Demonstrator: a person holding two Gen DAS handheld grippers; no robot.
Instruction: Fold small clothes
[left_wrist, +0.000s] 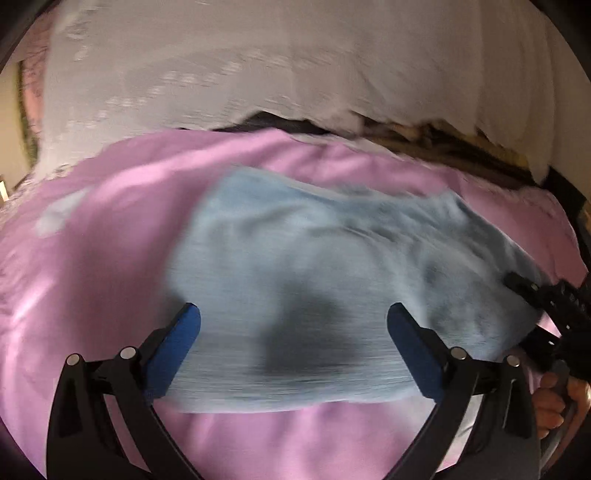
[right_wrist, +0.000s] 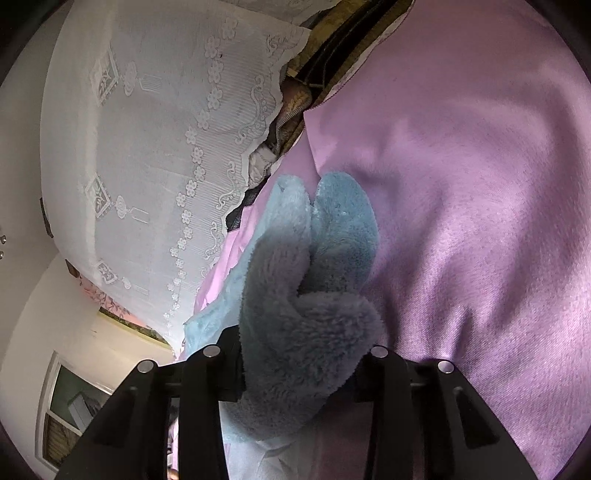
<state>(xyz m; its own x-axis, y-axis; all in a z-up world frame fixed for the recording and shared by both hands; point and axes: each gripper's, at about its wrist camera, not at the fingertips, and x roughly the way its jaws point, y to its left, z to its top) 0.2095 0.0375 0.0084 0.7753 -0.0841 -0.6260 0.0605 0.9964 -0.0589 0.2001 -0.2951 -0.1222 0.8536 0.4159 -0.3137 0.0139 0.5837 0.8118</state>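
Our right gripper (right_wrist: 299, 354) pinches the fluffy blue cloth (right_wrist: 306, 321) to carry its edge over; our left gripper (left_wrist: 293, 332) hovers wide open, empty, above it.

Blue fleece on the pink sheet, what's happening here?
A person with two handheld grippers is folding a fluffy blue cloth on a pink sheet. The right gripper is clamped on a bunched edge of it. The left gripper hangs open over the near edge, gripping nothing. The left view is motion-blurred. A white lace cover lies behind.
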